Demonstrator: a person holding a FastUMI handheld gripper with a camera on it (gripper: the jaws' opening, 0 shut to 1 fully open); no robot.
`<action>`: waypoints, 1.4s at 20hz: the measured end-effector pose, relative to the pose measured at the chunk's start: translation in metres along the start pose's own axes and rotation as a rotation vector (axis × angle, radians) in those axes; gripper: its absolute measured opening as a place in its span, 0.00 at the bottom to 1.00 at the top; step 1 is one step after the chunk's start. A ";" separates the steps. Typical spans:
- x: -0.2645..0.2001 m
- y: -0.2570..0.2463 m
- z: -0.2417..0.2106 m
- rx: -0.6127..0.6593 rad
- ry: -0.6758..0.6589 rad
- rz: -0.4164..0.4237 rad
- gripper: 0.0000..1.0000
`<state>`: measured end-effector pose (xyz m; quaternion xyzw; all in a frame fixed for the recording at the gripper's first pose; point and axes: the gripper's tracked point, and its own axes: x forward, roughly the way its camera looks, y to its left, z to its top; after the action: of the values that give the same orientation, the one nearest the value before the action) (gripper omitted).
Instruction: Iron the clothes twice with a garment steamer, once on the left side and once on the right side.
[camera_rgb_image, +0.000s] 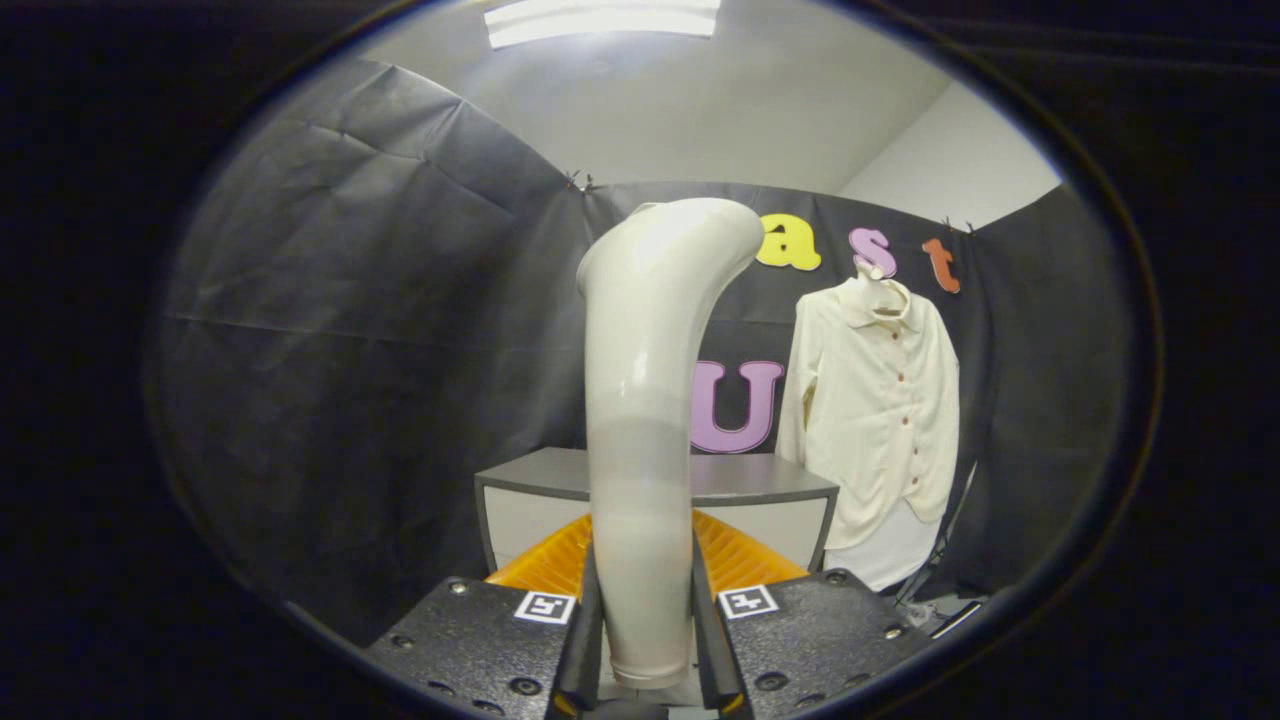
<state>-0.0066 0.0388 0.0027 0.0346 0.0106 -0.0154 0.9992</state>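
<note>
A: Two fingers (590, 640) press in from either side on the handle of the garment steamer (650, 400), so the gripper (645, 650) is closed around it with only the handle's width between them.

B: How does the steamer sit?

A: Upright between the fingers, a pale smooth tube rising ahead of them and bending at the top toward the side where the shirt hangs.

B: And the garment?

A: A cream button-front shirt (878, 400) hangs on a hanger (872, 275) against the black cloth wall, well beyond the fingers and off to the right of the steamer, apart from it. Its collar is up top, its sleeves hang down, and a white layer shows under its hem.

B: Anything between?

A: A grey cabinet (760, 480) stands behind the steamer, just left of the shirt. I cannot tell whether they touch.
</note>
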 end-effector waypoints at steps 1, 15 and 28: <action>0.001 0.000 -0.001 0.008 0.001 0.003 0.38; 0.000 -0.023 -0.005 0.060 0.006 -0.026 0.38; 0.000 -0.024 -0.015 0.088 0.028 -0.024 0.38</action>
<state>-0.0073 0.0157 -0.0140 0.0786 0.0243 -0.0273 0.9962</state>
